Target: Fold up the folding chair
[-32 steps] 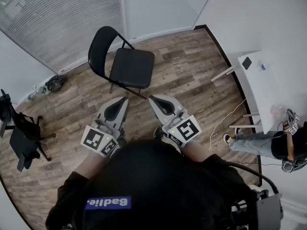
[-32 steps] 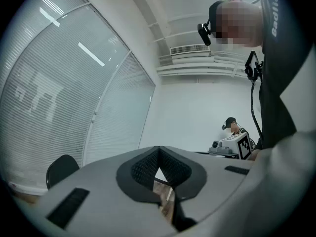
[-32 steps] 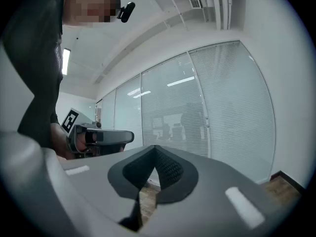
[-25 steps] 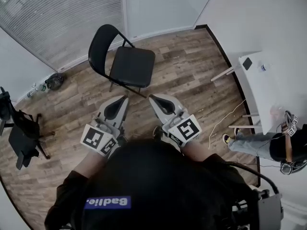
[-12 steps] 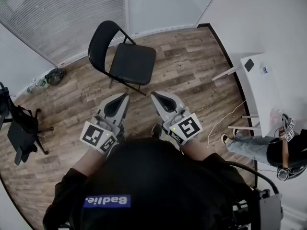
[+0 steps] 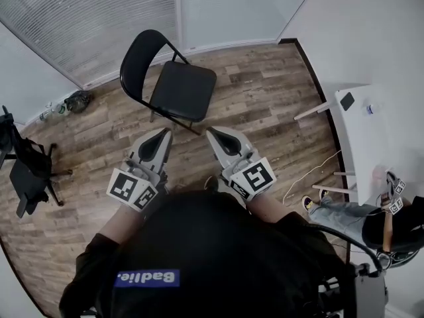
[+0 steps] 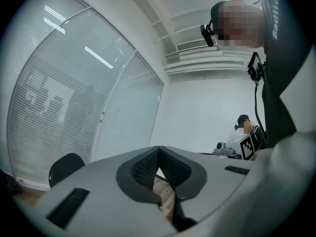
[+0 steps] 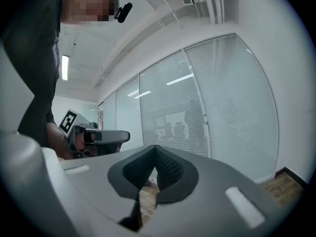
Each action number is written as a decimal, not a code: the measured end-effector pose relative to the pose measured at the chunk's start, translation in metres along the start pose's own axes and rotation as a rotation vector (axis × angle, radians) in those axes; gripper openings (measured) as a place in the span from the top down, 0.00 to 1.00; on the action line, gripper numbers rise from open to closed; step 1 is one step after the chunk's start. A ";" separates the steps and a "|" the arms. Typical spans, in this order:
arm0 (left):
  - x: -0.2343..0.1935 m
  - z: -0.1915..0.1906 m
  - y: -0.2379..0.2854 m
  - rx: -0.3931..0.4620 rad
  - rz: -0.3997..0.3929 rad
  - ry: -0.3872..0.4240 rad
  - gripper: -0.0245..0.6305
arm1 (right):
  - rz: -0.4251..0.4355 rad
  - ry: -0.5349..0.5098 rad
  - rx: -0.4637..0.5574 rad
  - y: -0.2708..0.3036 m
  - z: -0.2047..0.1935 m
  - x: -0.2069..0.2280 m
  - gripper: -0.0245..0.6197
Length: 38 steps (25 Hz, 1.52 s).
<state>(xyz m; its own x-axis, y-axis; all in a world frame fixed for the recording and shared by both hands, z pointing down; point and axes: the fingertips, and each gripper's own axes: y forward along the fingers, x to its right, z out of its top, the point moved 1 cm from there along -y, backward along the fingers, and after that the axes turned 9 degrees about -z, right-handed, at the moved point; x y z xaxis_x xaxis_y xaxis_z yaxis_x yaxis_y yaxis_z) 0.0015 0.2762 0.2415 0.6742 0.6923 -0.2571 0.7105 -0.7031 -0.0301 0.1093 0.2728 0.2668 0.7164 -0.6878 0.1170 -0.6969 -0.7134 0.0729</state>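
Folding chair [image 6: 179, 88], black with a rounded backrest and a flat square seat, stood open on the wooden floor [image 6: 265, 91], close to the wall of white window blinds [image 6: 86, 18]. It was upright on its thin metal legs, with its seat facing the wearer of the camera.

Seen from above, the person's dark-clothed shoulders filled the bottom of the head view. The left gripper [image 6: 161, 135] and the right gripper [image 6: 212, 135] were held side by side in front of the body, both pointing toward the chair but clearly apart from it. Neither touched the chair.

Each gripper's own view showed its two grey jaws pressed together at the tip, with nothing between them (only floor showed through the gap lower down). The left gripper view also caught the top of the chair's backrest low on the left.

A dark office chair [image 6: 26, 171] stood at the left edge, and a white table [image 6: 371, 131] at the right, with a second person [image 6: 391, 224] seated beside it.
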 end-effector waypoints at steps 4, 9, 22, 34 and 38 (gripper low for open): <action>0.003 -0.005 0.019 0.013 0.051 0.007 0.96 | 0.025 -0.004 -0.001 -0.008 -0.002 0.026 0.97; -0.007 -0.015 0.038 -0.002 0.097 -0.001 0.96 | 0.037 0.004 -0.015 -0.007 -0.009 0.049 0.97; -0.116 -0.007 0.054 -0.020 0.052 -0.023 0.96 | -0.030 0.010 -0.055 0.087 -0.021 0.068 0.97; -0.242 0.015 0.065 -0.059 -0.049 -0.007 0.96 | -0.145 0.003 -0.047 0.197 -0.021 0.076 0.97; -0.266 0.010 0.074 -0.078 -0.045 -0.015 0.96 | -0.160 0.003 -0.059 0.215 -0.027 0.085 0.97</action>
<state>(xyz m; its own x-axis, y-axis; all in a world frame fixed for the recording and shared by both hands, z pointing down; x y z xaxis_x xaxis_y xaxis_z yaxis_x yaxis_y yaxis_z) -0.1271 0.0382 0.2979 0.6384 0.7202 -0.2716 0.7540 -0.6560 0.0328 0.0196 0.0644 0.3189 0.8184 -0.5655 0.1026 -0.5747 -0.8047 0.1488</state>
